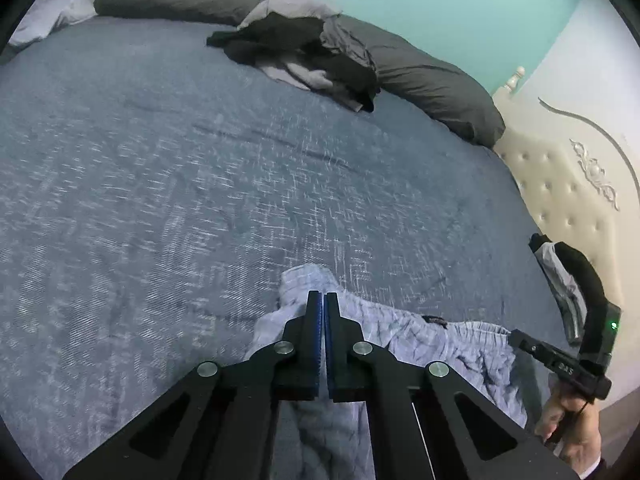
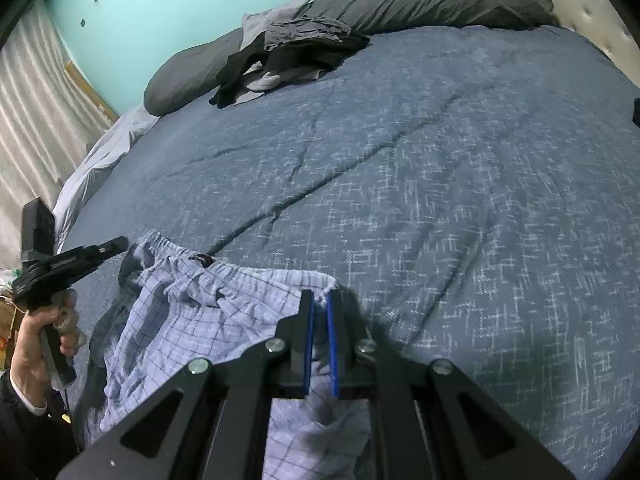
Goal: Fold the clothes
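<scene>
Light blue checked shorts [image 2: 200, 320] with an elastic waistband lie on the blue bedspread [image 2: 440, 200] at its near edge. They also show in the left wrist view [image 1: 440, 344]. My left gripper [image 1: 322, 300] is shut on one waistband corner of the shorts. My right gripper [image 2: 321, 300] is shut on the other waistband corner, with cloth between its blue pads. Each gripper shows in the other's view, the right gripper [image 1: 516, 338] at the right and the left gripper [image 2: 116, 246] at the left.
A pile of dark and grey clothes [image 1: 312, 52] lies at the far side of the bed against dark grey pillows [image 1: 432, 80]. It also shows in the right wrist view [image 2: 288, 56]. A cream tufted headboard [image 1: 568, 200] stands at the right. A curtain [image 2: 36, 128] hangs at the left.
</scene>
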Available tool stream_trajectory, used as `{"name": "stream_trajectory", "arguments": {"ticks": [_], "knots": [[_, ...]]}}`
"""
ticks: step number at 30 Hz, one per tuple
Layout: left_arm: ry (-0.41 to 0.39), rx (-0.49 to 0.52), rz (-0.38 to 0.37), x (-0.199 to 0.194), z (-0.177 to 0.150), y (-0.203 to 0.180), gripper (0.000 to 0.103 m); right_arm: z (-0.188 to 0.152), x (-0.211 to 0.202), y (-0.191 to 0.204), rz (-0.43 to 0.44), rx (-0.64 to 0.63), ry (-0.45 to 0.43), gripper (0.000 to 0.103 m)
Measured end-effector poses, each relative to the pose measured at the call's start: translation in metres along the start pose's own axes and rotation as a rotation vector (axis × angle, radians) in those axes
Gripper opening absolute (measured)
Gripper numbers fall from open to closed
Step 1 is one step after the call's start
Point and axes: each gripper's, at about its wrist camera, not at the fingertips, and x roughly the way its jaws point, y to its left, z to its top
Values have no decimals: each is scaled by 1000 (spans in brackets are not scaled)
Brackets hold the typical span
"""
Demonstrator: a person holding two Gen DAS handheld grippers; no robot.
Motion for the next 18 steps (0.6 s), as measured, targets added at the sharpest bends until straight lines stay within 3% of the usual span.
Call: {"name": "stream_trajectory", "arguments": {"ticks": [7,13,18], "knots": [[3,-38,19,-8,-7,20,1,-2,10,-2,7,30,29,8],[2,-6,-12,4,10,1,2,-3,15,-2,0,28,33,8],[25,-9,12,23,19,-9,31,0,16,-7,4,42,29,8]]}}
